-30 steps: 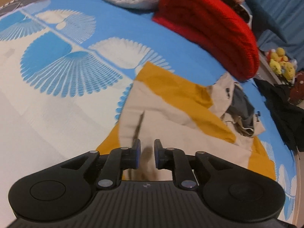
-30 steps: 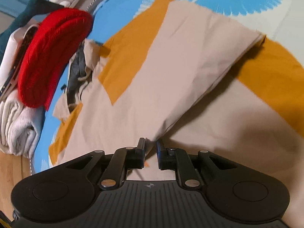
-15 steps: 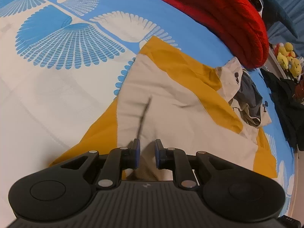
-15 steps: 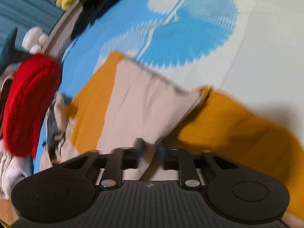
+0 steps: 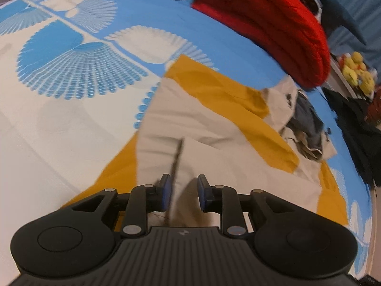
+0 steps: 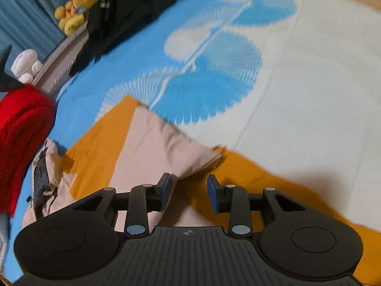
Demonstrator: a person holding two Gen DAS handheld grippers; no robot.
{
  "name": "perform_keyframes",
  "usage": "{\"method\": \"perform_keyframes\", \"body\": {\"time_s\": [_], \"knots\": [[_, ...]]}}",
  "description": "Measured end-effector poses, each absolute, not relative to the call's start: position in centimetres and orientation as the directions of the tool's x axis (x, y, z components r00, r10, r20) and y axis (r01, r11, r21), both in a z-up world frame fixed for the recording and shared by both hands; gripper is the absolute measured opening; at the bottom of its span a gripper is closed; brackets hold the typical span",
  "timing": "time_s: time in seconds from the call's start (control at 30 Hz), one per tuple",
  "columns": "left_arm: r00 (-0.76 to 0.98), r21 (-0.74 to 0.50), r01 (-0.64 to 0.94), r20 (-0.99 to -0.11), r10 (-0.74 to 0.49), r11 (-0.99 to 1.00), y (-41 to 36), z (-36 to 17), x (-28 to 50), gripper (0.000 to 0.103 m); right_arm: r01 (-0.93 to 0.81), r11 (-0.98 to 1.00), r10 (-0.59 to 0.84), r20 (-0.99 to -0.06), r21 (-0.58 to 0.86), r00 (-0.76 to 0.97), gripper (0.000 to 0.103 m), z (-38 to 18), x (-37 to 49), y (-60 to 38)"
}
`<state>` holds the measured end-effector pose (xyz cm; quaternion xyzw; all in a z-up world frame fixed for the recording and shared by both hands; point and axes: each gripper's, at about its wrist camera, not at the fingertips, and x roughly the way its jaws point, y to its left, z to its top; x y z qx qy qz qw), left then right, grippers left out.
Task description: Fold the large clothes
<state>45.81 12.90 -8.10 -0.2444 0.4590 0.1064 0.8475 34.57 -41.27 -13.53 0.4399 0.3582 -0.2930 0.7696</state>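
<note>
beige-and-mustard jacket [image 5: 214, 128]: spread on the blue fan-print bedsheet [image 5: 71, 71] — one flap folded over
left gripper [image 5: 182, 193]: fingers apart, over beige cloth
right gripper [image 6: 189, 191]: jaws apart — nothing held
red knit [image 5: 273, 23]: beside the collar

Beige-and-mustard jacket [image 5: 214, 128] on blue-and-white fan-patterned bedsheet [image 5: 78, 71], beside red knit sweater [image 5: 269, 23].

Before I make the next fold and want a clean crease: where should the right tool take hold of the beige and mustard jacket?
Probably at the folded sleeve's pointed corner on the jacket, coming in low from the right tool side. That corner lifts off the mustard panel, so a pad can slide under; the flat middle offers no edge.
</note>
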Motion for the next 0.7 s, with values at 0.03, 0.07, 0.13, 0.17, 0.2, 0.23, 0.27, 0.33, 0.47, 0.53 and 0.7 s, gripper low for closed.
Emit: {"method": "perform_keyframes", "body": {"time_s": [0.03, 0.07, 0.13, 0.17, 0.2, 0.23, 0.27, 0.33, 0.47, 0.53, 0.7], "knots": [[0.550, -0.317, -0.406, -0.834, -0.049, 0.857, 13.1, -8.3, 45.9, 0.025, 0.770, 0.449, -0.166, -0.805, 0.453, 0.570, 0.035, -13.1, 34.3, -41.1], [0.540, -0.321, -0.401, -0.839, -0.061, 0.858, 13.1, -8.6, 46.1, 0.025, 0.771, 0.454, -0.192, -0.796, 0.446, 0.574, 0.035, -12.7, 34.0, -40.9], [0.515, -0.345, -0.385, -0.850, -0.111, 0.856, 13.0, -9.4, 46.4, 0.026, 0.761, 0.468, -0.238, -0.765, 0.450, 0.598, 0.035, -11.8, 33.6, -40.7], [0.509, -0.345, -0.382, -0.853, -0.117, 0.857, 12.8, -9.7, 46.4, 0.026, 0.739, 0.485, -0.247, -0.738, 0.467, 0.628, 0.035, -11.4, 33.5, -40.5], [0.510, -0.331, -0.378, -0.854, -0.104, 0.865, 12.6, -9.8, 46.3, 0.021, 0.707, 0.513, -0.239, -0.709, 0.488, 0.663, 0.035, -11.0, 33.7, -40.3], [0.528, -0.312, -0.352, -0.845, -0.088, 0.882, 12.2, -9.6, 46.3, 0.001, 0.669, 0.540, -0.216, -0.684, 0.511, 0.697, 0.035, -10.9, 34.1, -40.2], [0.557, -0.298, -0.320, -0.827, -0.076, 0.899, 11.8, -9.2, 46.3, 0.000, 0.617, 0.570, -0.172, -0.656, 0.542, 0.735, 0.036, -10.8, 34.8, -40.0], [0.648, -0.260, -0.271, -0.762, -0.025, 0.927, 11.1, -7.3, 46.0, 0.000, 0.509, 0.605, -0.024, -0.625, 0.612, 0.780, 0.041, -11.4, 36.4, -40.0], [0.737, -0.239, -0.256, -0.675, 0.029, 0.937, 11.0, -5.2, 45.4, 0.000, 0.461, 0.572, 0.157, -0.643, 0.678, 0.750, 0.043, -13.6, 38.1, -40.0], [0.701, -0.245, -0.280, -0.712, 0.023, 0.928, 11.3, -5.9, 45.8, 0.002, 0.481, 0.582, 0.195, -0.687, 0.656, 0.700, 0.043, -14.7, 38.7, -40.0], [0.724, -0.228, -0.226, -0.690, 0.007, 0.947, 10.1, -5.2, 45.3, 0.005, 0.575, 0.596, 0.182, -0.791, 0.561, 0.584, 0.043, -17.3, 39.1, -40.6]]}}
